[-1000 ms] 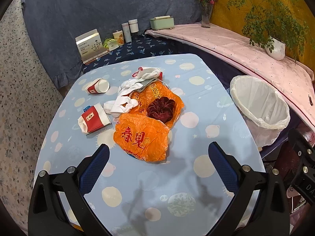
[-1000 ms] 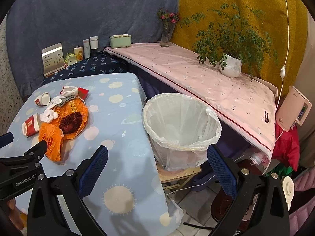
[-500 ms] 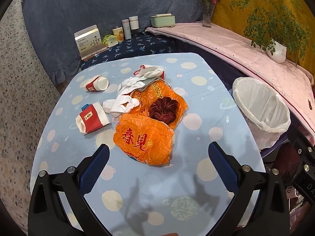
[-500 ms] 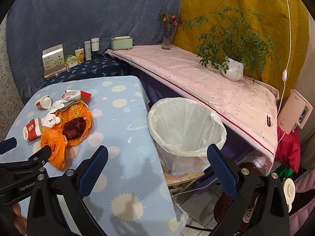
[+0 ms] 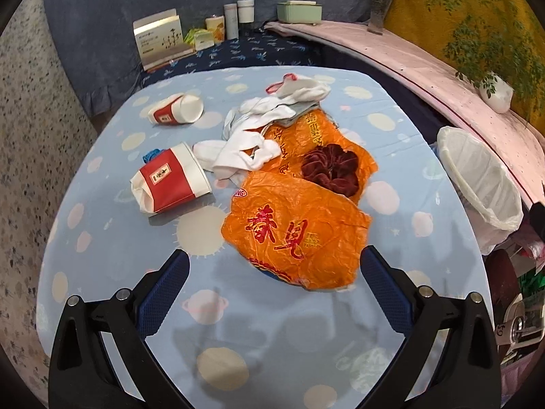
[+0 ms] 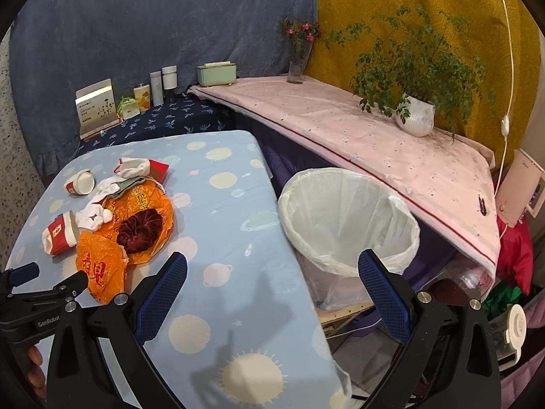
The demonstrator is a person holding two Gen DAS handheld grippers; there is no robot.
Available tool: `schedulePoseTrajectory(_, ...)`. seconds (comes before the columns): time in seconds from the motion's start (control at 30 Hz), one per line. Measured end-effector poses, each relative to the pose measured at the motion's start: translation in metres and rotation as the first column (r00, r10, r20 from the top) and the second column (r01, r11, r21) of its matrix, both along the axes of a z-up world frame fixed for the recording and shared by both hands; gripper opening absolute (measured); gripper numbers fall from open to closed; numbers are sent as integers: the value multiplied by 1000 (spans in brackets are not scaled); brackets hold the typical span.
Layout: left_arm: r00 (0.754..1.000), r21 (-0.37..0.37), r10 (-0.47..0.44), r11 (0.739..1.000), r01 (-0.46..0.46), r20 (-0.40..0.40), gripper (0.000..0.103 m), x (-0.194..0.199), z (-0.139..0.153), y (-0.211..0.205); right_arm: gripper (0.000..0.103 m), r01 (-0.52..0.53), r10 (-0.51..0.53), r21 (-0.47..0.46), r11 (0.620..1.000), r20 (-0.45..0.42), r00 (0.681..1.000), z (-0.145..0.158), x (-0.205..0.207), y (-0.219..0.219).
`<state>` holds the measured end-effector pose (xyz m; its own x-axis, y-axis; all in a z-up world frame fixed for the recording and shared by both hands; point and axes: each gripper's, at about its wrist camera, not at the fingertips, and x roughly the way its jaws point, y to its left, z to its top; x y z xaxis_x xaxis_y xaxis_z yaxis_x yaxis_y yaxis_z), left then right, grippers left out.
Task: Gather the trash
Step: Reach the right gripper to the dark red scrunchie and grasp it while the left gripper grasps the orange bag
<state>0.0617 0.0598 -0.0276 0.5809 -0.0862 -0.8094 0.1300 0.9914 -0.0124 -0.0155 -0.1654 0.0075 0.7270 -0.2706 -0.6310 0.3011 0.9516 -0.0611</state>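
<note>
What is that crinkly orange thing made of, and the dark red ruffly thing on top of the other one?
The near orange bag looks like thin plastic film: shiny, wrinkled, printed with red characters. The dark red ruffled piece looks like soft, velvety fabric, matte with deep gathered folds, perhaps a scrunchie, though the pictures can't confirm that. It lies on a second orange bag behind.
</note>
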Motion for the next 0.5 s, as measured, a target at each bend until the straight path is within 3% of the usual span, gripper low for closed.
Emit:
schedulePoseTrajectory(0.2, 997, -65, -44, 997, 39, -65, 96, 19, -17, -8, 96, -24, 23, -14, 1000, -28, 999, -9, 20, 15)
schedulePoseTrajectory(0.43, 989, -24, -108, 994, 106, -104, 95, 33, -41, -31, 96, -16, 16, -3, 1000, -41, 999, -12, 35, 13)
schedulePoseTrajectory(0.47, 988, -27, -113, 994, 110, -104, 93, 35, -42, -30, 96, -17, 17, 0, 1000, -45, 999, -13, 37, 13)
schedulePoseTrajectory(0.5, 988, -31, -117, 993, 115, -103, 81, 36, -43, -30, 96, -19, 19, 3, 1000, -49, 999, -15, 39, 13)
